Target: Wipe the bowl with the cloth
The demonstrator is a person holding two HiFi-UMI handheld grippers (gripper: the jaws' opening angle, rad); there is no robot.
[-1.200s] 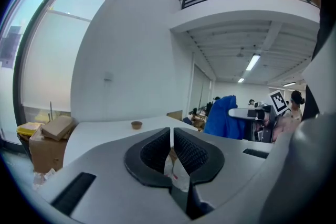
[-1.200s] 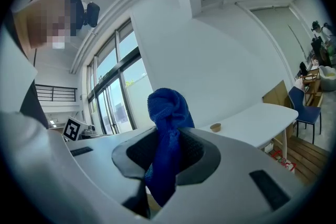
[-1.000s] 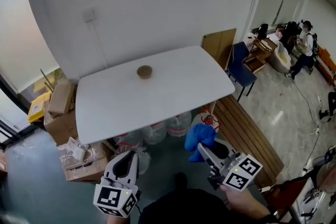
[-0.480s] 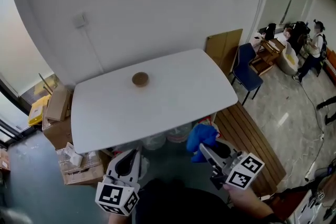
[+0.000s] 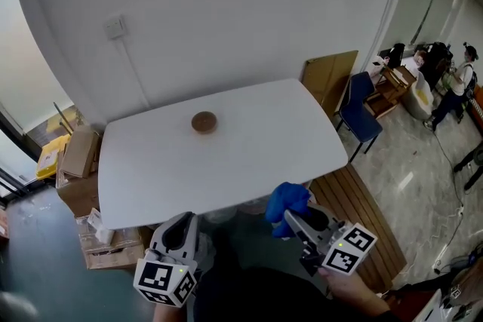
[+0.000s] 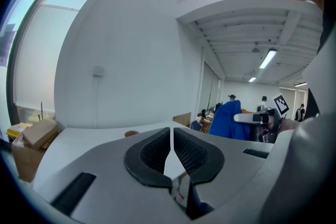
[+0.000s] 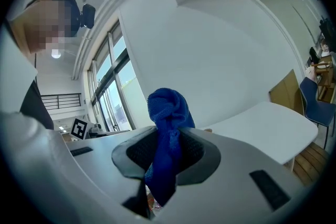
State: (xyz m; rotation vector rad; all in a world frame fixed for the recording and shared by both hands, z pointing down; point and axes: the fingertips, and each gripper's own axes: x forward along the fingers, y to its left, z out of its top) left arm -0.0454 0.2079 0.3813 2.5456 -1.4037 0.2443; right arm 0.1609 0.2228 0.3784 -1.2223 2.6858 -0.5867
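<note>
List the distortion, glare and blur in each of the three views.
Head view: even light, mostly sharp, table edges bowed. Left gripper view: fisheye, black corners, ceiling lamp glaring. Right gripper view: same fisheye, cloth sharp, windows bright.

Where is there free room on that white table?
Nearly everywhere: only the bowl sits on the table, toward the wall. Free patches lie left, right and in front of it. The floor by the table's left end is crowded with cardboard boxes.
</note>
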